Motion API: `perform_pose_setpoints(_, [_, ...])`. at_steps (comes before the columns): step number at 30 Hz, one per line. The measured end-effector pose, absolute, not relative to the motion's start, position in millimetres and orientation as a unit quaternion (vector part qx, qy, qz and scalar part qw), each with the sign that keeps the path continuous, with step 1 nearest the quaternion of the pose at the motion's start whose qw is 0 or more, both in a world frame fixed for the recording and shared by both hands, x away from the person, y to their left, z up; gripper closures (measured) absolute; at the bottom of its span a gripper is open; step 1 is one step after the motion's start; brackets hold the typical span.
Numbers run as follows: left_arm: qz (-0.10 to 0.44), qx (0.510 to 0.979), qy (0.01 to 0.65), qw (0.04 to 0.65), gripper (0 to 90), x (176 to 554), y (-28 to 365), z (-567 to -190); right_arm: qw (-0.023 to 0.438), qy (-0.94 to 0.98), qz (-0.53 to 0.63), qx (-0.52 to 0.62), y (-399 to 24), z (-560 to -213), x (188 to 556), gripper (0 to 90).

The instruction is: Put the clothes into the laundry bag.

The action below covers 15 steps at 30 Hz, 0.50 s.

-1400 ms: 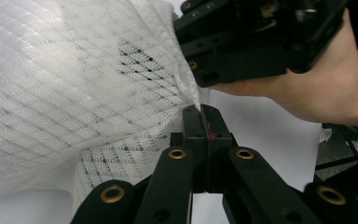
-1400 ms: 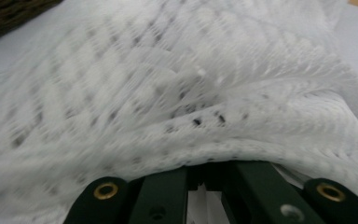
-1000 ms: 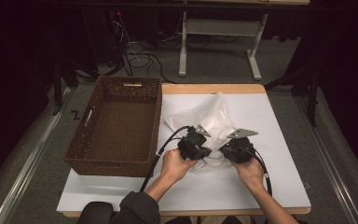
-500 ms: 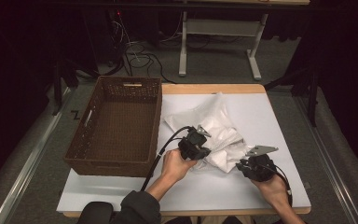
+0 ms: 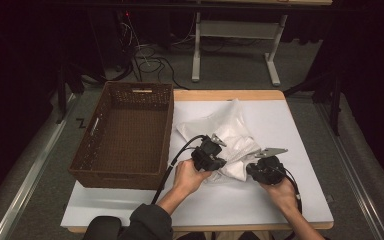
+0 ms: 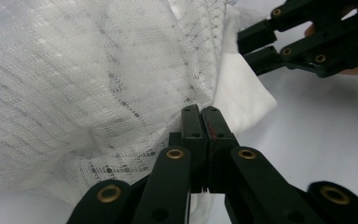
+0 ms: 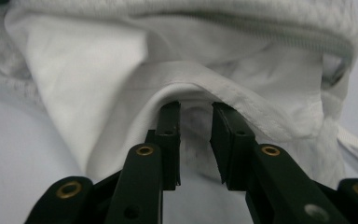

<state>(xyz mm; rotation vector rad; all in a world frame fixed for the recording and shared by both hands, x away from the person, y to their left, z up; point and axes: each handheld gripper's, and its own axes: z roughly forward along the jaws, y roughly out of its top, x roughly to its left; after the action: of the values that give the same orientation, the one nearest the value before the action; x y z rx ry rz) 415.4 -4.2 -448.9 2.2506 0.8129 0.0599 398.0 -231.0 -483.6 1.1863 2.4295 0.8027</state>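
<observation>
High view: white garment (image 5: 230, 142) lay on counter (image 5: 300, 125) between left gripper (image 5: 219, 161) and right gripper (image 5: 252, 167).
Left gripper view: jaws clamped together on lace edge of garment (image 6: 98, 84).
Right gripper view: jaws apart, just opening, fabric fold (image 7: 200, 91) draped over tips, unpinched.

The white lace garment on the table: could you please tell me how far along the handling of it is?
Done: the left tool is shut on the white lace garment, pinning its edge. In hand: the right tool has its jaws apart at a folded hem, which lies across their tips; they have just been opening, nothing pressed between them. Left: the garment lies crumpled on the white table, and the brown wicker basket holds nothing, so any folding or stowing is probably ahead.
</observation>
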Motion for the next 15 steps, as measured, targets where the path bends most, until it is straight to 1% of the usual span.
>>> perform_pose_setpoints(5, [0.023, 0.874, 0.317, 0.368, 88.3, 415.2, -3.9, -447.9, 0.159, 0.851, 0.273, 0.419, -220.4, -484.0, 406.8, 67.3])
perform_pose_setpoints(9, [0.024, 0.872, 0.318, 0.372, 88.1, 415.6, -3.7, -447.9, 0.144, 0.859, 0.255, 0.42, -215.0, -493.0, 410.7, 66.6])
perform_pose_setpoints(10, [0.025, 0.871, 0.319, 0.373, 88.1, 416.0, -3.3, -447.7, 0.137, 0.862, 0.248, 0.421, -214.2, -494.6, 410.9, 68.0])
perform_pose_setpoints(11, [0.026, 0.869, 0.322, 0.375, 88.1, 416.2, -3.0, -447.4, 0.141, 0.861, 0.255, 0.418, -214.8, -495.7, 409.8, 72.7])
perform_pose_setpoints(13, [0.028, 0.867, 0.324, 0.378, 88.1, 416.8, -2.3, -446.7, 0.14, 0.865, 0.257, 0.408, -216.7, -495.9, 407.9, 86.1])
perform_pose_setpoints(14, [0.029, 0.866, 0.324, 0.38, 88.2, 417.0, -1.7, -446.3, 0.144, 0.867, 0.255, 0.404, -217.3, -496.2, 406.0, 90.0])
perform_pose_setpoints(15, [0.031, 0.864, 0.326, 0.382, 88.2, 417.0, -1.3, -445.8, 0.147, 0.87, 0.252, 0.396, -217.7, -496.2, 403.8, 90.0])
